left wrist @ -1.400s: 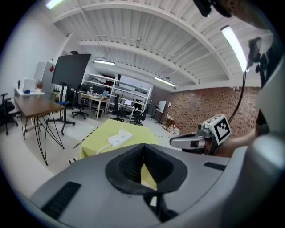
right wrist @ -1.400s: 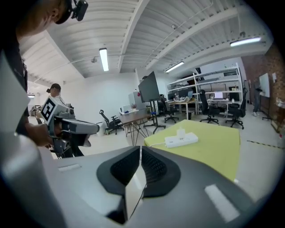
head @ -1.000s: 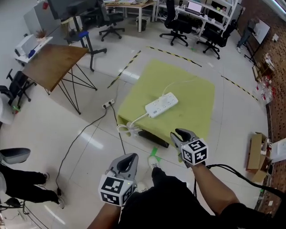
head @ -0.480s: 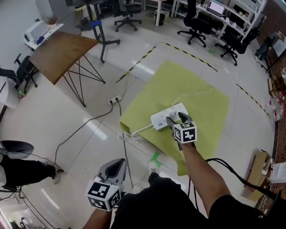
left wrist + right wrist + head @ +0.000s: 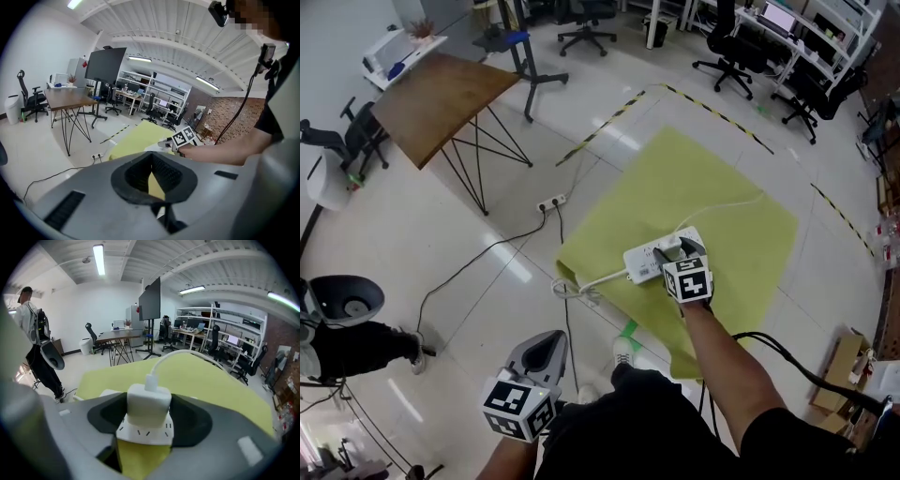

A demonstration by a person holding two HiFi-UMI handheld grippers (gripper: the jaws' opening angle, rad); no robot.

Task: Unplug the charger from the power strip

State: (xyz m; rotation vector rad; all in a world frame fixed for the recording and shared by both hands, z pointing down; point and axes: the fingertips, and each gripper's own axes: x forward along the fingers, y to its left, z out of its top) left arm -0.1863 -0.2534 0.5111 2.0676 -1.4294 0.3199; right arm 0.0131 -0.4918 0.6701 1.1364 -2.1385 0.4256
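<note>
The right arm (image 5: 724, 361) reaches forward and down over the yellow-green cloth (image 5: 722, 202), with the right gripper (image 5: 675, 247) tilted onto the white power strip (image 5: 641, 263). Its jaws have just been opening and stand spread around the white cube-shaped charger (image 5: 148, 404), which is plugged upright in the strip; they seem not to touch it. The left gripper (image 5: 547, 341) hangs low by the body, its jaws pressed together and empty.
</note>
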